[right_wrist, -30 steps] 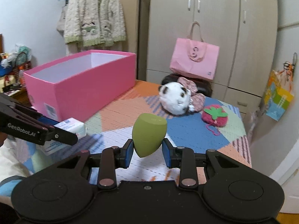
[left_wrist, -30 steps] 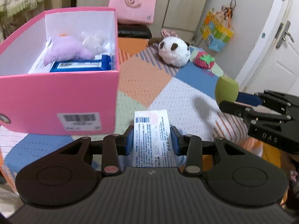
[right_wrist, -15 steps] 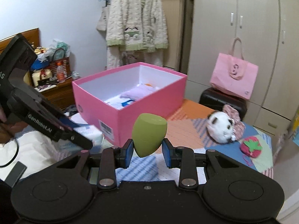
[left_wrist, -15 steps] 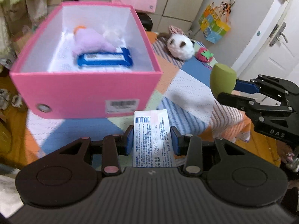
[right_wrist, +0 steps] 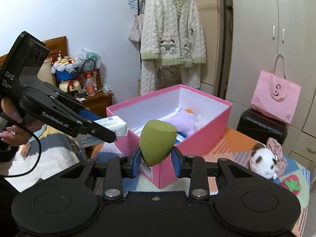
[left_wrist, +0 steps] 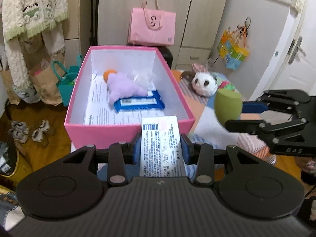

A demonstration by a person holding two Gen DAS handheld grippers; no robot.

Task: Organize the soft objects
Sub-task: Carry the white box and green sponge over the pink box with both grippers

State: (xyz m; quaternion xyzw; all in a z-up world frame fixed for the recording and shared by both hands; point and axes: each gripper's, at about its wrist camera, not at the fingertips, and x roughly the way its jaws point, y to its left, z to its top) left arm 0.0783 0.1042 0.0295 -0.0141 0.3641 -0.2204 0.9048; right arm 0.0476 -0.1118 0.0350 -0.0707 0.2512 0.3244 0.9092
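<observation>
My left gripper (left_wrist: 161, 148) is shut on a white tissue pack (left_wrist: 161, 144) and holds it just above the near rim of the open pink box (left_wrist: 110, 132). In the right wrist view the pack (right_wrist: 112, 122) hangs at the box's (right_wrist: 205, 138) left corner. My right gripper (right_wrist: 156, 158) is shut on a green makeup sponge (right_wrist: 157, 141), raised beside the box's near right side; the sponge also shows in the left wrist view (left_wrist: 228, 105). Inside the box lie a purple plush (left_wrist: 123, 87), a blue wipes pack (left_wrist: 139, 102) and an orange ball (left_wrist: 108, 74).
A panda plush (left_wrist: 204, 84) and a red strawberry plush (right_wrist: 292, 183) lie on the patchwork bed cover (left_wrist: 211, 130) right of the box. A pink tote bag (left_wrist: 152, 27) stands behind. Shoes and paper bags are on the floor at the left.
Both grippers have risen and moved toward the box with their loads. The tissue pack now overlaps the box's near rim, and the box interior shows from higher up.
</observation>
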